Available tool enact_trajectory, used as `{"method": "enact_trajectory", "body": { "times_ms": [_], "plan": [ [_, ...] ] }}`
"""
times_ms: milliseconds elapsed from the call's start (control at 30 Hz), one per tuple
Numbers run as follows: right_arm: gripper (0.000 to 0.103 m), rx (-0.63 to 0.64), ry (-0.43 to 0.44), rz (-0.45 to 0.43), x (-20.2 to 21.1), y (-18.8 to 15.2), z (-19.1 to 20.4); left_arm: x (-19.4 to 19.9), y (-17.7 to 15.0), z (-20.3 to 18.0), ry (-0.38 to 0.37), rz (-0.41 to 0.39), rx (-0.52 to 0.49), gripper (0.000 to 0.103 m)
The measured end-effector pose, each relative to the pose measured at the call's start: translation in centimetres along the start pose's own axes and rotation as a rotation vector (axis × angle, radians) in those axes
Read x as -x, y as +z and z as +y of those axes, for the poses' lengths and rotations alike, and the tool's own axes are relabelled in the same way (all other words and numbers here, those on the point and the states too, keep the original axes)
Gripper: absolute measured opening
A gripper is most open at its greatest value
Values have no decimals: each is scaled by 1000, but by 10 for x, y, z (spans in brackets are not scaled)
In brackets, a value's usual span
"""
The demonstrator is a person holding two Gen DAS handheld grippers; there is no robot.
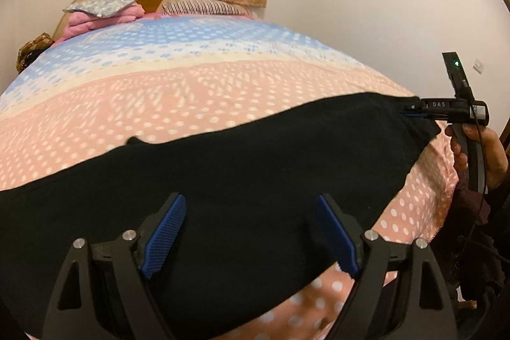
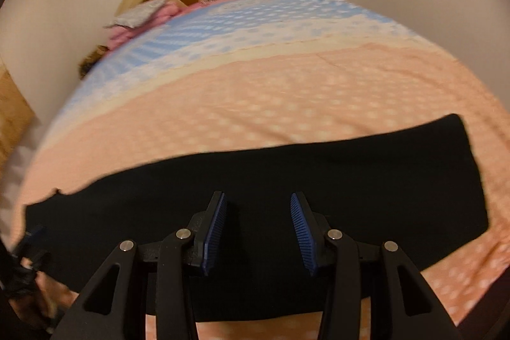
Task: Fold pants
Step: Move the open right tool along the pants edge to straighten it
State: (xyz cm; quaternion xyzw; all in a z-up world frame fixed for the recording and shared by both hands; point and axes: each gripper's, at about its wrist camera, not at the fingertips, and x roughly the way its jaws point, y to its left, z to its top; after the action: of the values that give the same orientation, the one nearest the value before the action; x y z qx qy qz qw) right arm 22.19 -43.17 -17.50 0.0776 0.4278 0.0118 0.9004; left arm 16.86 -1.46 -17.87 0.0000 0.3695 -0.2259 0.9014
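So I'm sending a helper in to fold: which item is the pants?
Start at the bed with the dotted pink-and-blue sheet. Across its near pink end lies a long, flat black strip: the pants. It is the only black, unpatterned cloth there.

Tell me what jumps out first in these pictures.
Black pants lie in a long band across the near end of a bedspread with pink and blue dotted stripes. Both hand-held grippers, left and right, hover open over them.
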Motion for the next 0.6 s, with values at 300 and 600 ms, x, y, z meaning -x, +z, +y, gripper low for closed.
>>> {"method": "enact_trajectory", "body": {
  "times_ms": [300, 600],
  "plan": [
    [49, 127, -78, -19, -12, -8, 15, -14, -6, -13, 42, 76, 24, 90],
    [49, 139, -179, -122, 31, -15, -14, -18, -3, -19, 61, 77, 51, 90]
  ]
}}
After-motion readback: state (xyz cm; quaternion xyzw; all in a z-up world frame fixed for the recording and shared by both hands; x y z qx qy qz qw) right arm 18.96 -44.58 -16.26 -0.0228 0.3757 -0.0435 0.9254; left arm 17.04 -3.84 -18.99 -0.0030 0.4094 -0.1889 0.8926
